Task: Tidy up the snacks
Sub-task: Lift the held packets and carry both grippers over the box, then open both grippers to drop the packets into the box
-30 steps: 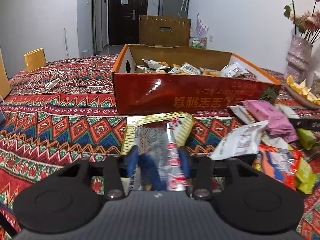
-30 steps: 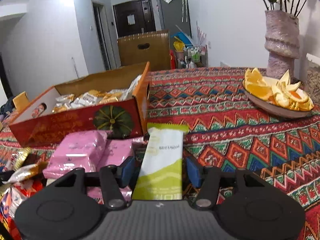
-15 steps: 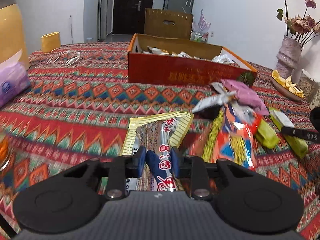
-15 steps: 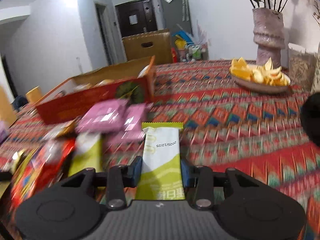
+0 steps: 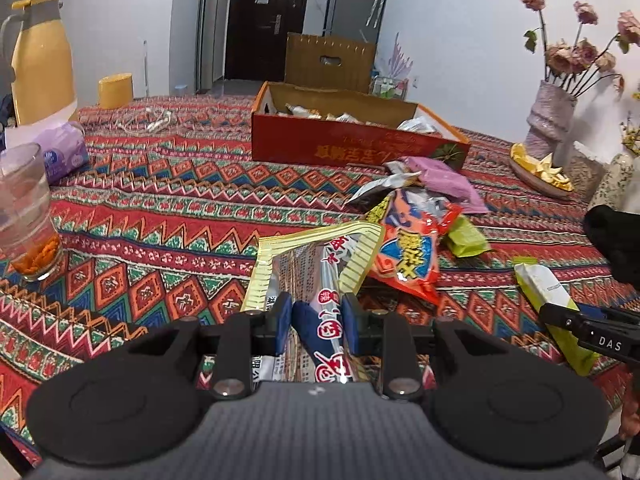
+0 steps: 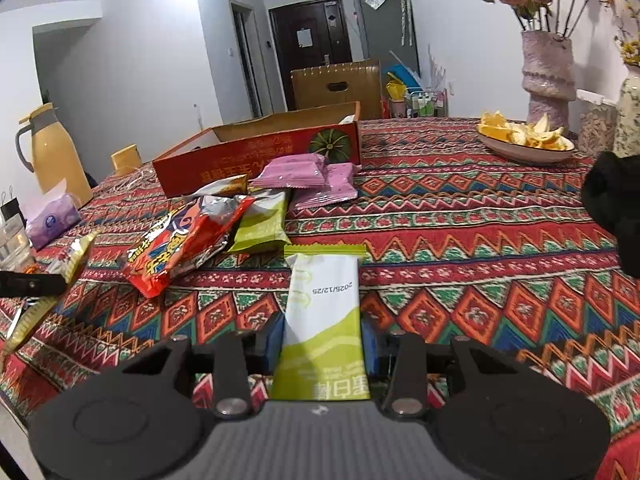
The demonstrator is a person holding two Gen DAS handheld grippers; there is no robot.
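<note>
Two packets are in hand. My left gripper [image 5: 316,318] is clamped narrow on the gold-edged snack packet [image 5: 316,264]; my right gripper [image 6: 323,346] pinches the green-and-white packet [image 6: 322,312]. Both packets stick out lengthwise along the fingers, pointing toward the red cardboard box [image 5: 352,140], which sits well ahead past the loose snack pile [image 6: 224,224]. I judge the left gripper nearer the box, so it should drop first.
</note>
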